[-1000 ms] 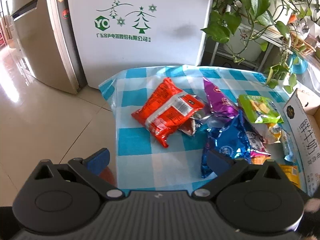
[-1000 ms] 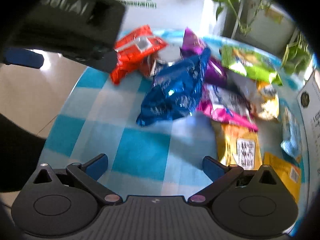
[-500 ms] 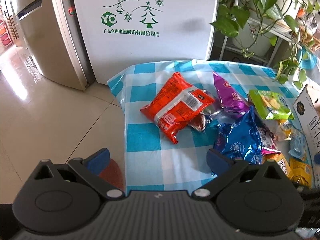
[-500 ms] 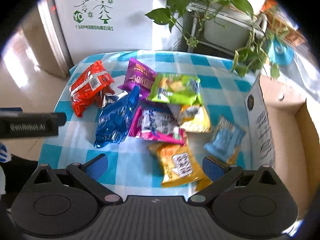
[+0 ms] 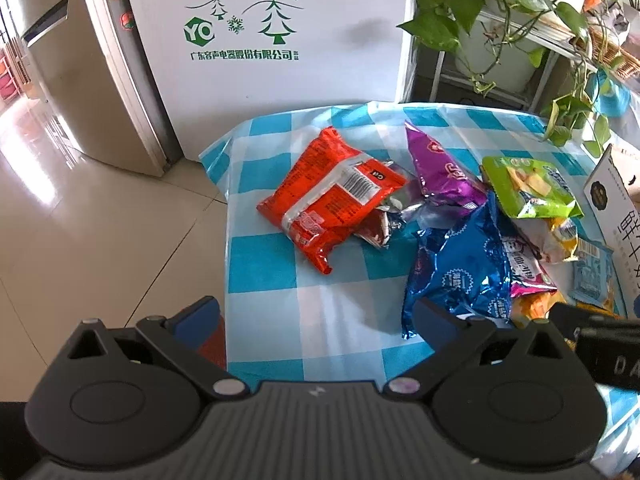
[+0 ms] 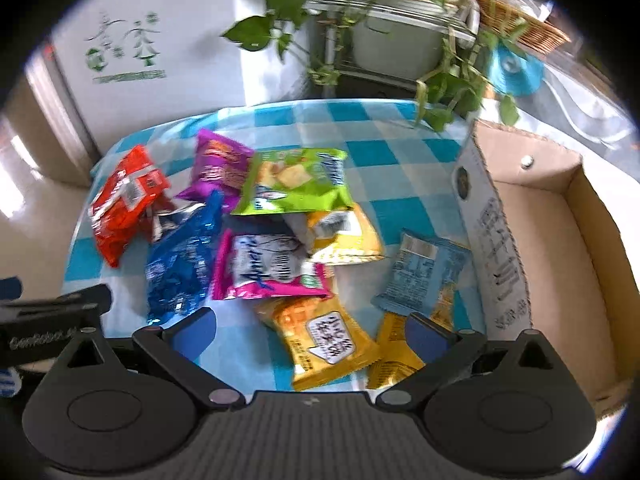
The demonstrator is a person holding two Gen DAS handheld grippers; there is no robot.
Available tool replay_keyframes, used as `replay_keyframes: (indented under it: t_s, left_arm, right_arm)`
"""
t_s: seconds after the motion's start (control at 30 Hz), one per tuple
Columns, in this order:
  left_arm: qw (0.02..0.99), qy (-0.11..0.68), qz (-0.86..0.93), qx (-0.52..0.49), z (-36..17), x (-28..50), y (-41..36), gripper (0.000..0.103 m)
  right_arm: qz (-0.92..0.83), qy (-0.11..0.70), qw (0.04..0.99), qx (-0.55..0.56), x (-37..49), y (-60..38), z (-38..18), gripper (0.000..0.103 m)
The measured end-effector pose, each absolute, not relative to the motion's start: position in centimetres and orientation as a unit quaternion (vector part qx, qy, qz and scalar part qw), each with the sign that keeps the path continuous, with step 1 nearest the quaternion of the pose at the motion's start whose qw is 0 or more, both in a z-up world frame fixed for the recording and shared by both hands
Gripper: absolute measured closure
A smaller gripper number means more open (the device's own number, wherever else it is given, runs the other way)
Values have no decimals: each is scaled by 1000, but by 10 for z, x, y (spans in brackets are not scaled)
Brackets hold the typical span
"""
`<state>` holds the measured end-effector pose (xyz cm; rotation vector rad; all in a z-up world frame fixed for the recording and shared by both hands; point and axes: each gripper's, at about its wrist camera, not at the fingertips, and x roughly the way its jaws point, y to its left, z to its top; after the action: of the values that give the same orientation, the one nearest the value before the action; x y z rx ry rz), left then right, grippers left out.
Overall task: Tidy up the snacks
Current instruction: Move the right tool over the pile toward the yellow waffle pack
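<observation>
Both empty: left gripper (image 5: 314, 320) and right gripper (image 6: 310, 330) jaws spread wide, low in frame. Crinkly foil snack bags heaped mid-frame on checked tablecloth (image 6: 372, 152): one red bag (image 5: 330, 196), one blue bag (image 5: 460, 268), two yellow. Open cardboard box (image 6: 560, 240) right.

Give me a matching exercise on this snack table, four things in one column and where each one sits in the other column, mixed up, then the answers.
Things:
1. red packet
2. green packet
3. light blue packet
4. cardboard box

Places:
A. right edge of the table, open and empty
B. far left of the pile
C. alone on the cloth, just left of the box
D. back of the pile, overlapping the purple packet

Pairs: 1-B, 2-D, 3-C, 4-A
</observation>
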<state>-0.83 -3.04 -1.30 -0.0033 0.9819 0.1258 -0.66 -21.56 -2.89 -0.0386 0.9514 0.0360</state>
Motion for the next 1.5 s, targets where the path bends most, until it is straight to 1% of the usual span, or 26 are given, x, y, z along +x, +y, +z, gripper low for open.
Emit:
replay_keyframes:
  t_s: [0.13, 0.43, 1.5]
  left_arm:
    - [880, 472, 55, 4, -14, -8, -37, 1]
    - [879, 472, 60, 20, -16, -9, -46, 1]
    - [883, 465, 60, 20, -15, -9, -48, 2]
  right_arm:
    - [0, 464, 886, -8, -5, -221, -29, 0]
    - [-13, 458, 888, -34, -5, -216, -29, 0]
    - [-13, 452, 891, -44, -7, -216, -26, 0]
